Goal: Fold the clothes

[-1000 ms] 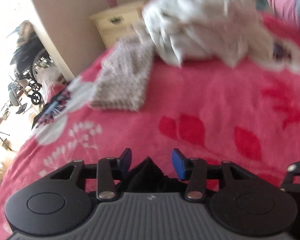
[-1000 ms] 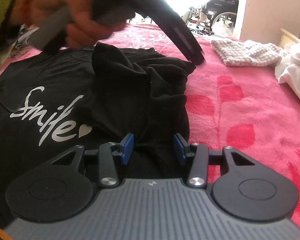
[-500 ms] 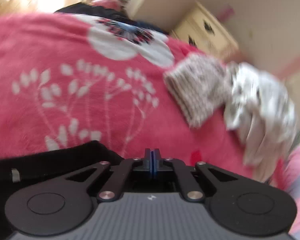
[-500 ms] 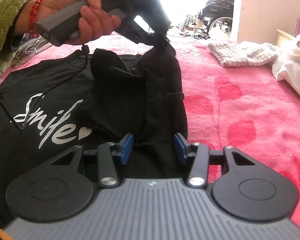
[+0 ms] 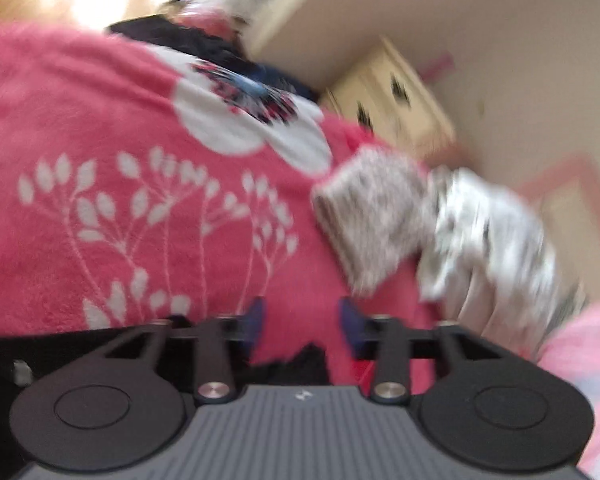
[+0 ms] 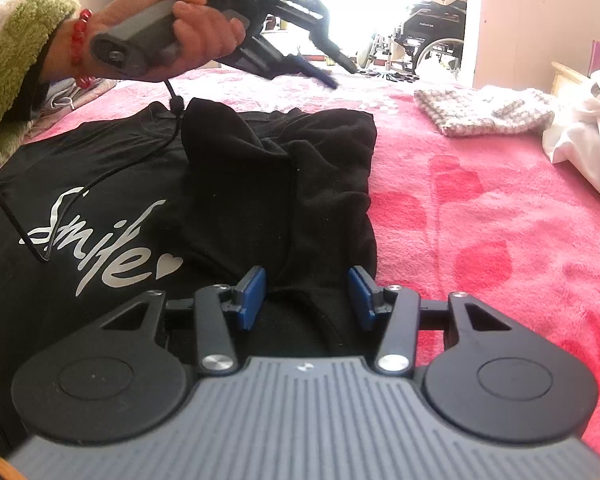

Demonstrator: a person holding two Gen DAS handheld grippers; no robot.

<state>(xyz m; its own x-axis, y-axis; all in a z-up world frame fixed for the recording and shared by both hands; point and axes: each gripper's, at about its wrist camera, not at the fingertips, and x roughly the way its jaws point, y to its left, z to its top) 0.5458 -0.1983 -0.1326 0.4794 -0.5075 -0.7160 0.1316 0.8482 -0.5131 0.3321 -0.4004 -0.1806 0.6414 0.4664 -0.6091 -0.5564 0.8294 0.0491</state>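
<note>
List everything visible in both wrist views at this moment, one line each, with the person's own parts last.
black T-shirt: 1, black with white "Smile" print, spread on blanket, right side folded over.
blanket: 1, pink-red, floral, covering bed.
checked cloth: 1, grey-white, folded, far right on blanket.
white garments: 1 heap, white, beside the checked cloth.
dresser: 1, cream, against wall.
wheelchair: 1, dark, in doorway.
left hand: 1, green sleeve, red bracelet, raised above shirt.
left gripper: 1, black, opening, nothing between.
right gripper: 1, black, open over shirt's fold.
</note>
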